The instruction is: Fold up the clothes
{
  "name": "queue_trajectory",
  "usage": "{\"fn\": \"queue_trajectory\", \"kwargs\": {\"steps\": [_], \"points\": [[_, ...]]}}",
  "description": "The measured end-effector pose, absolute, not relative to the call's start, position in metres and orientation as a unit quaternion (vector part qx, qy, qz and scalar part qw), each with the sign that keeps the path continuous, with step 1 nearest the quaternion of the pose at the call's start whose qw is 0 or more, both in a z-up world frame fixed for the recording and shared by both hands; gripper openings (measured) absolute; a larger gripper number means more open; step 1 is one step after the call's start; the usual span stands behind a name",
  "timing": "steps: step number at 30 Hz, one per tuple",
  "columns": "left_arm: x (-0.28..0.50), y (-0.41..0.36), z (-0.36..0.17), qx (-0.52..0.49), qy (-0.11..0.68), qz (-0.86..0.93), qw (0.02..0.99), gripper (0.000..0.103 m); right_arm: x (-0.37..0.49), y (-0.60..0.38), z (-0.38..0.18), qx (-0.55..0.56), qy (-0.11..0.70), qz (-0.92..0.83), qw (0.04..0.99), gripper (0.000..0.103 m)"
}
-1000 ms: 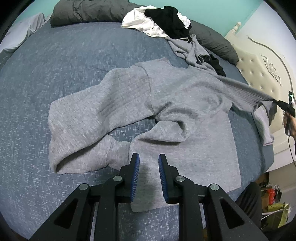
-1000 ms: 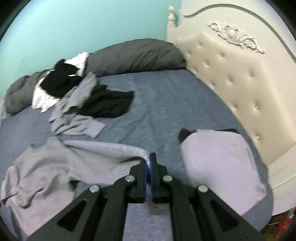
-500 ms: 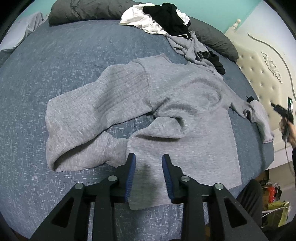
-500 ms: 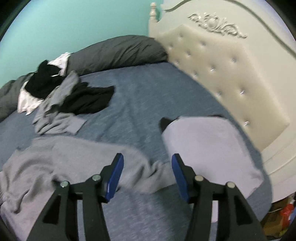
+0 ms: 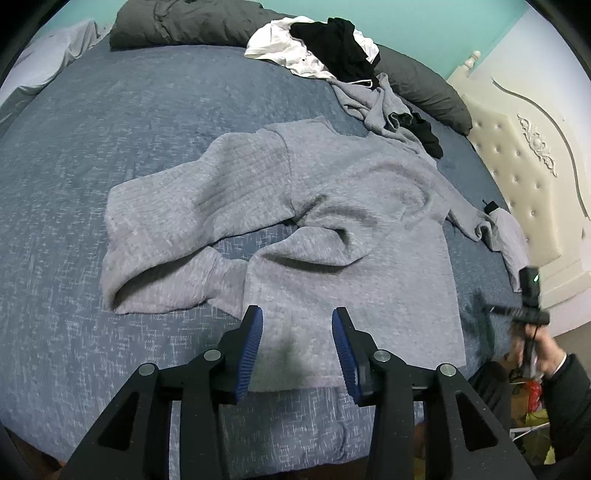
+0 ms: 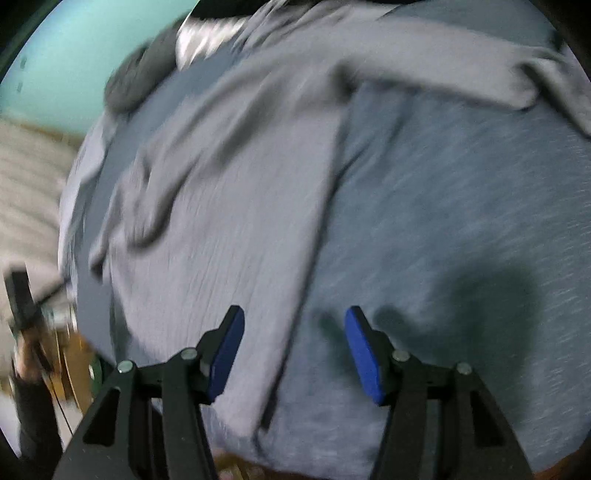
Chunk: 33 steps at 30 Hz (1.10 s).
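A grey knitted sweater (image 5: 351, 206) lies spread on the blue bed cover (image 5: 110, 129). One sleeve (image 5: 159, 236) is doubled over at the left, and the other sleeve (image 5: 476, 225) trails limp toward the headboard. My left gripper (image 5: 297, 321) hovers over the sweater's hem; its jaws are opening, and the cloth lies below them, not pinched. In the blurred right wrist view my right gripper (image 6: 293, 317) hangs low over the sweater's (image 6: 229, 206) side edge and bare cover. Its jaws are opening too, with nothing held. A hand (image 5: 543, 350) carries it at the bed's right edge.
A heap of white, black and grey clothes (image 5: 332, 48) lies at the far side against dark pillows (image 5: 177, 22). A pale lilac garment (image 5: 513, 240) sits by the cream tufted headboard (image 5: 528, 177). The bed's near edge runs just below both grippers.
The right gripper opened and let go of the stretched sleeve, which dropped onto the bed, then swung down toward the sweater's side. The left gripper's jaws widened off the hem.
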<state>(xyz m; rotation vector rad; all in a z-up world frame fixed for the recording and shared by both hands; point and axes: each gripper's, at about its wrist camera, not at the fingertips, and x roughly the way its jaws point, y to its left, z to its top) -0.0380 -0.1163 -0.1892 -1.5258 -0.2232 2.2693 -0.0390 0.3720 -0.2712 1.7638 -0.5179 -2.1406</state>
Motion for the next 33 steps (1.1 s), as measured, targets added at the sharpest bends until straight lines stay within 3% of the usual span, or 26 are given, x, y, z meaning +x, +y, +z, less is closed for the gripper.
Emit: {"fn": "queue_trajectory", "kwargs": {"steps": [8,9,10,13,14,23,25,27,33], "points": [[-0.017,-0.128,-0.183,-0.544,-0.085,0.813,0.192,0.046,-0.013,0.315,-0.312,0.661,-0.153,-0.715,0.167,0.057],[-0.015,-0.13,-0.184,-0.546,-0.086,0.811,0.19,0.046,-0.011,0.314,-0.313,0.66,-0.158,-0.715,0.168,0.05],[-0.013,-0.131,-0.186,-0.548,-0.087,0.81,0.188,0.046,-0.009,0.314,-0.313,0.66,-0.161,-0.714,0.169,0.03],[-0.009,-0.133,-0.19,-0.556,-0.091,0.805,0.188,0.046,-0.002,0.321,-0.303,0.649,-0.174,-0.72,0.174,0.006],[-0.008,-0.133,-0.192,-0.558,-0.093,0.803,0.188,0.046,0.0,0.325,-0.298,0.643,-0.177,-0.724,0.175,0.003],[-0.006,-0.111,-0.227,-0.592,-0.092,0.774,0.205,0.047,0.005,0.376,-0.236,0.589,-0.175,-0.773,0.157,0.002],[-0.006,-0.103,-0.236,-0.598,-0.092,0.768,0.21,0.052,0.009,0.393,-0.228,0.588,-0.165,-0.779,0.143,0.002],[-0.006,-0.093,-0.249,-0.607,-0.095,0.758,0.219,0.057,0.01,0.407,-0.224,0.59,-0.158,-0.781,0.13,0.002],[-0.01,-0.065,-0.287,-0.633,-0.086,0.735,0.228,0.057,0.013,0.419,-0.229,0.592,-0.153,-0.782,0.122,0.002]]}}
